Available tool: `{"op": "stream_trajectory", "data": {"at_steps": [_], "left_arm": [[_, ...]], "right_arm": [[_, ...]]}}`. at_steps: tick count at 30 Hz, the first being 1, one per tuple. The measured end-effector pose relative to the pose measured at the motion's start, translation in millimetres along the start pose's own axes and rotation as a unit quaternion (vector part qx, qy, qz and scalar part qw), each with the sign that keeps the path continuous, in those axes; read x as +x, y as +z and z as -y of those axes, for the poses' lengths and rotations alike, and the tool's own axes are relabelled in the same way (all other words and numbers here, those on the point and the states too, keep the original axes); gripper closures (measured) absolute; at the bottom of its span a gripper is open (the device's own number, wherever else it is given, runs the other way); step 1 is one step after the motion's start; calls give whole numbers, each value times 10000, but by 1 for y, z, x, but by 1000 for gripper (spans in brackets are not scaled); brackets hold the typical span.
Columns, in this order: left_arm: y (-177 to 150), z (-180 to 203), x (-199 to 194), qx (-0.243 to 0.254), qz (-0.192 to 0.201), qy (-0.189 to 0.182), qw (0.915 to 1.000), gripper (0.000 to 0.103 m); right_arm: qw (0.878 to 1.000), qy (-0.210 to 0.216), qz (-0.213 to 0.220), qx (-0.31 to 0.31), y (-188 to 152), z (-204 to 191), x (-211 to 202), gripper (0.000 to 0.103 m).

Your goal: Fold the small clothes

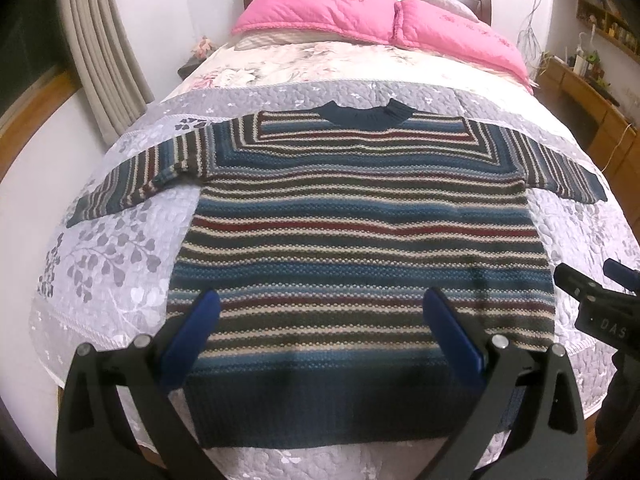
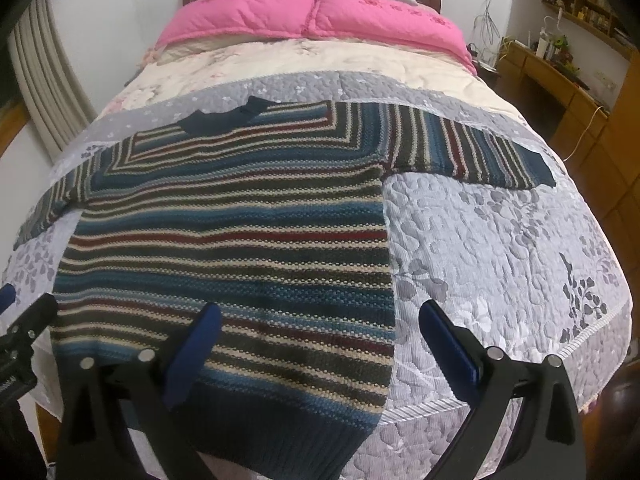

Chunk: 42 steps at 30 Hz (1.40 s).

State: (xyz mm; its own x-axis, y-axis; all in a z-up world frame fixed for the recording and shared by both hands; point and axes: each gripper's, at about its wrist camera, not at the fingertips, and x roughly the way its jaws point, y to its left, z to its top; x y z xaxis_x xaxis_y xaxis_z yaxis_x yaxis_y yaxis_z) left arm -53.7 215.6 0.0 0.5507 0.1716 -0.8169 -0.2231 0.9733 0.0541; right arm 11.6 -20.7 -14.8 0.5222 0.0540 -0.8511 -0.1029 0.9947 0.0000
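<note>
Left wrist view: the striped sweater [image 1: 360, 240] lay flat on the bed [image 1: 120, 264], hem toward me, collar away — long axis straight ahead. My left gripper [image 1: 322, 328] hovered over the hem, jaws released, empty.

Right wrist view: my right gripper [image 2: 320, 332], jaws also spread, straddled the sweater's right edge — that sleeve [image 2: 472, 152] lay ahead, nearest this hand.

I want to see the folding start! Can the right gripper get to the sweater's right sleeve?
Probably yes. The right gripper is open and empty, and only bare quilt lies between it and the right sleeve, which lies flat and uncovered on the bed.
</note>
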Motion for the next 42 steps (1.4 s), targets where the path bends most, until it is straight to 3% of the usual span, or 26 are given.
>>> {"op": "stream_trajectory", "data": {"at_steps": [42], "left_arm": [[1,0,3,42,1,66,10000,3]], "right_arm": [[10000,18,-26,24,-2,8,8,4]]}}
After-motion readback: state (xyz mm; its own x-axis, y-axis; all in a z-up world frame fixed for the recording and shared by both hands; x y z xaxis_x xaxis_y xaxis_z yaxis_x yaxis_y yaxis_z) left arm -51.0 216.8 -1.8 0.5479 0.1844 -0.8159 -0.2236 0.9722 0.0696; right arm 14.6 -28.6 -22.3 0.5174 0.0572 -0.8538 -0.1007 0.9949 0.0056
